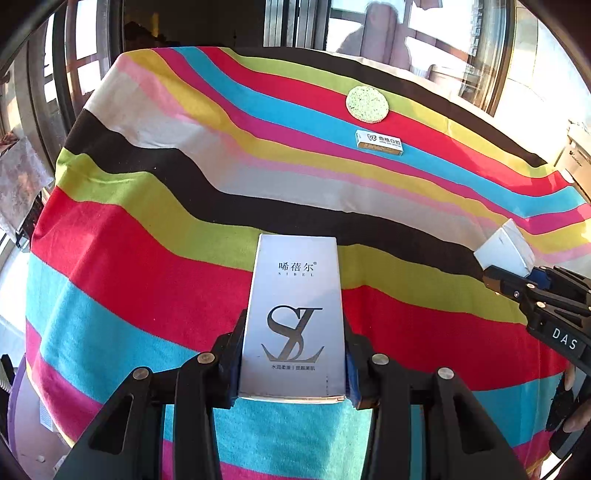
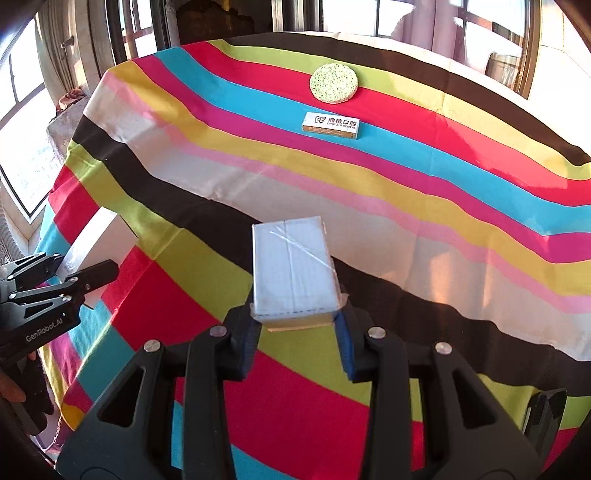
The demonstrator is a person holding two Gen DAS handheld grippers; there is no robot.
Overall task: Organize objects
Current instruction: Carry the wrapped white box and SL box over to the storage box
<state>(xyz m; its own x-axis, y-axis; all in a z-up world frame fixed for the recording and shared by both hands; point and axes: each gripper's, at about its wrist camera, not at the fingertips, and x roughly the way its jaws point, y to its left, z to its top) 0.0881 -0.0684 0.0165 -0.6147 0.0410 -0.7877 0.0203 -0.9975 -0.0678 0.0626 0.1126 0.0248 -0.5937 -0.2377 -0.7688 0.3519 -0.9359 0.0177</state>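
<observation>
My left gripper point(image 1: 293, 369) is shut on a tall white box with an "SL" logo point(image 1: 293, 314), held above the striped tablecloth point(image 1: 147, 258). My right gripper point(image 2: 297, 332) is shut on a smaller white box wrapped in clear film point(image 2: 293, 269). From the left wrist view the right gripper point(image 1: 517, 275) shows at the right edge with that small box point(image 1: 504, 253). The right wrist view catches the left gripper point(image 2: 70, 271) at the left edge holding the tall box point(image 2: 98, 243). Far across the cloth lie a round green sponge point(image 2: 334, 82) and a small dental box point(image 2: 330, 124).
The striped cloth point(image 2: 406, 221) covers the whole table and hangs over its edges. Windows and frames point(image 2: 351, 14) stand behind the far edge. A cardboard box point(image 1: 576, 158) sits off the table's right side. A person's hand point(image 2: 11, 387) grips the left tool.
</observation>
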